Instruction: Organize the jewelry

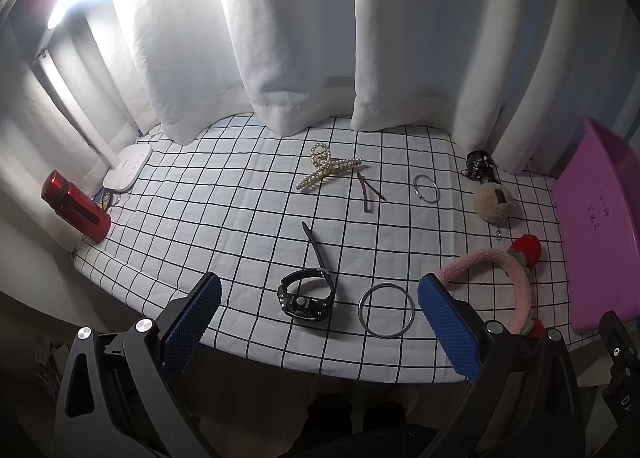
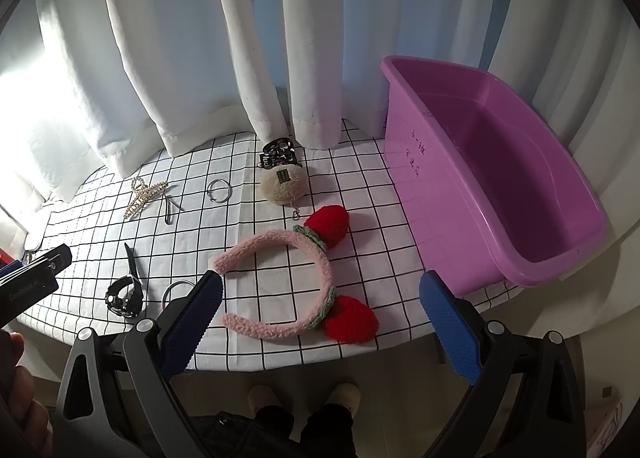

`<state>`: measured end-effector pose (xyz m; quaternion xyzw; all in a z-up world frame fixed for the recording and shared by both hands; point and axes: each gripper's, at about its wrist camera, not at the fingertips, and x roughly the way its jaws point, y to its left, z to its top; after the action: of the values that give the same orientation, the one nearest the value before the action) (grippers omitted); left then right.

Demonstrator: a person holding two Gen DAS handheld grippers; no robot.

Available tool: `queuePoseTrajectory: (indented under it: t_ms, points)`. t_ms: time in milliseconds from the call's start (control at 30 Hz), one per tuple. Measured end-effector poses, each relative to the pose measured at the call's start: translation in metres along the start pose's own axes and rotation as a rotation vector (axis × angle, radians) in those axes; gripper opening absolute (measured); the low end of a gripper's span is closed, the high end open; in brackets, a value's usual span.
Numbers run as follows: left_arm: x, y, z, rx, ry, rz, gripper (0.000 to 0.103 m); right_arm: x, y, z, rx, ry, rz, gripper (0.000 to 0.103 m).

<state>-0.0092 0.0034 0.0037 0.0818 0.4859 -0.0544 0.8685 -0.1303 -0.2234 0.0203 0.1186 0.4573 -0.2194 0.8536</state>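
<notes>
Jewelry lies spread on a white checked cloth. A black watch and a large silver bangle lie just ahead of my open left gripper. Farther back lie a pearl claw clip, a grey hair pin, a small silver ring, a cream plush charm and a black patterned clip. A pink headband with red strawberries lies between the fingers of my open right gripper. A purple tub stands at the right.
White curtains hang along the back edge. At the far left lie a red bottle and a white flat device. The table's front edge runs just before both grippers; a person's feet show below.
</notes>
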Motion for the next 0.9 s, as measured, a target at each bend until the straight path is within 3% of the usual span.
queuePoseTrajectory:
  t_ms: [367, 700, 900]
  points:
    - [0.015, 0.012, -0.012, -0.022, 0.053, 0.007, 0.097, 0.012, 0.002, -0.009, -0.009, 0.045, 0.012, 0.094]
    - [0.058, 0.049, -0.049, -0.118, 0.155, -0.003, 0.097, 0.054, -0.002, -0.034, -0.020, 0.164, 0.027, 0.094]
    - [0.083, 0.057, -0.063, -0.136, 0.175, 0.004, 0.097, 0.081, -0.006, -0.044, -0.030, 0.206, 0.026, 0.094]
